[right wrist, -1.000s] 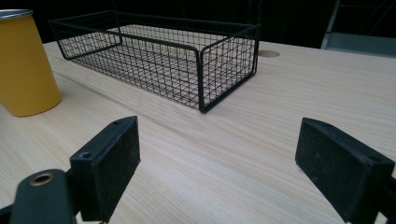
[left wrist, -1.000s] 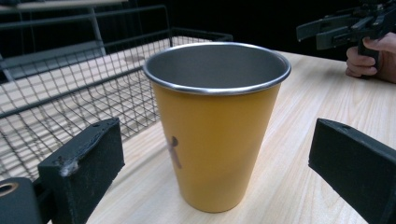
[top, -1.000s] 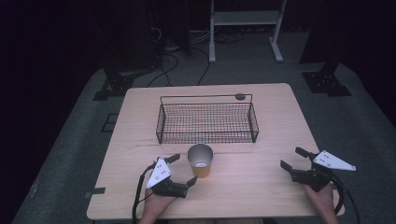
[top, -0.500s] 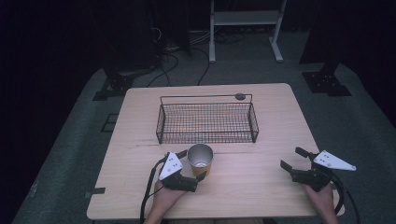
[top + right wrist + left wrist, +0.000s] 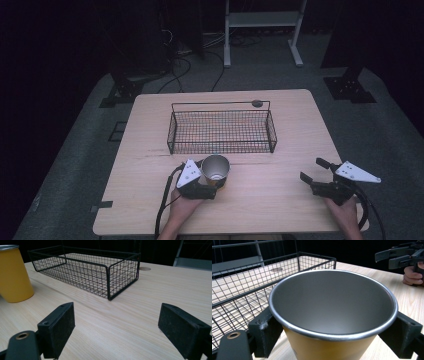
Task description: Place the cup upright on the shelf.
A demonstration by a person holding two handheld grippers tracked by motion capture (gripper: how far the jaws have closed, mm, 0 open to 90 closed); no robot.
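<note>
A yellow cup (image 5: 215, 169) with a metal rim and grey inside stands upright on the wooden table, just in front of the wire basket (image 5: 172, 131). My left gripper (image 5: 214, 179) is open, its two black jaws on either side of the cup (image 5: 332, 315) and close against its walls. My right gripper (image 5: 312, 170) rests low over the table's front right, open with nothing between its jaws (image 5: 116, 325). From there the cup (image 5: 15, 275) stands far off to the left.
The black wire basket (image 5: 110, 272) has nothing in it and lies across the middle of the table (image 5: 280, 200). A round dark grommet (image 5: 257, 103) sits behind it. Cables trail from both grippers over the front edge. Dark floor and a stand lie beyond.
My left gripper has slid forward and right, bringing its jaws around the cup. The cup, the basket and the right gripper have stayed in place.
</note>
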